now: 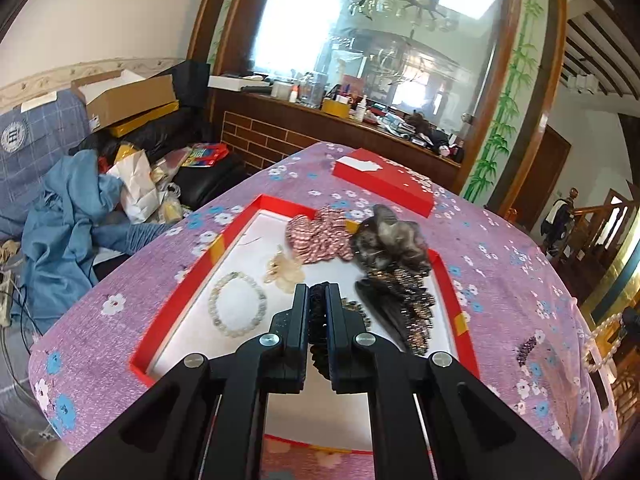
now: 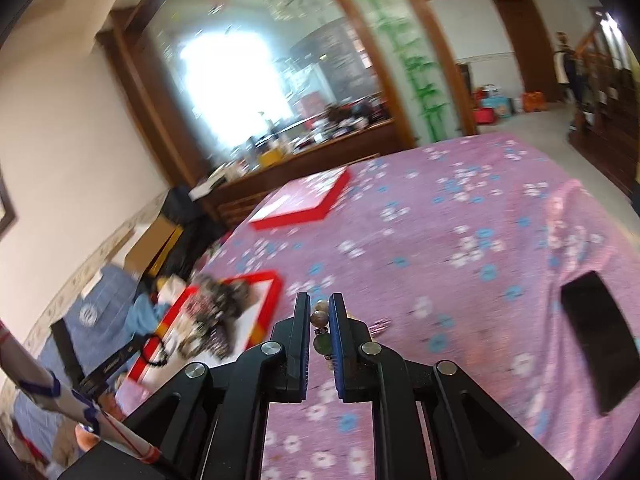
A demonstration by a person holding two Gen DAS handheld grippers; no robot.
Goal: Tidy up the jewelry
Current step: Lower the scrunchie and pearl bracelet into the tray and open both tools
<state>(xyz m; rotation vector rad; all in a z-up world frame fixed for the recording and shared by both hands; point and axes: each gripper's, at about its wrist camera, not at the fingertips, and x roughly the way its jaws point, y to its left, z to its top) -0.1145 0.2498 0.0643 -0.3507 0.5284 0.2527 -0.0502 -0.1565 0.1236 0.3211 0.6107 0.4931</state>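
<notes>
The worktop (image 1: 520, 280), under a purple floral cloth, carried an open red tray (image 1: 168, 312) w/ a white floor, and the red lid (image 1: 384, 184) lay well apart beyond it. In the tray sat two scrunchies, a striped one (image 1: 316, 236) touching a grey one (image 1: 392, 236), a dark beaded clip (image 1: 404, 304) and a pale bead bracelet (image 1: 237, 305). A phone (image 2: 600, 340) lay on the cloth to the right.

The left tool (image 1: 318, 300) was clamped narrow on a black coiled hair tie (image 1: 317, 312), hanging just over the tray floor. The right tool (image 2: 320, 312) pinched a bead strand (image 2: 320, 332) over bare cloth, beside the tray.

Likely step: placing each piece in the tray. Best to lower into the bare white patch (near the bracelet), release only once it rests, so nothing tangles w/ the clip.
</notes>
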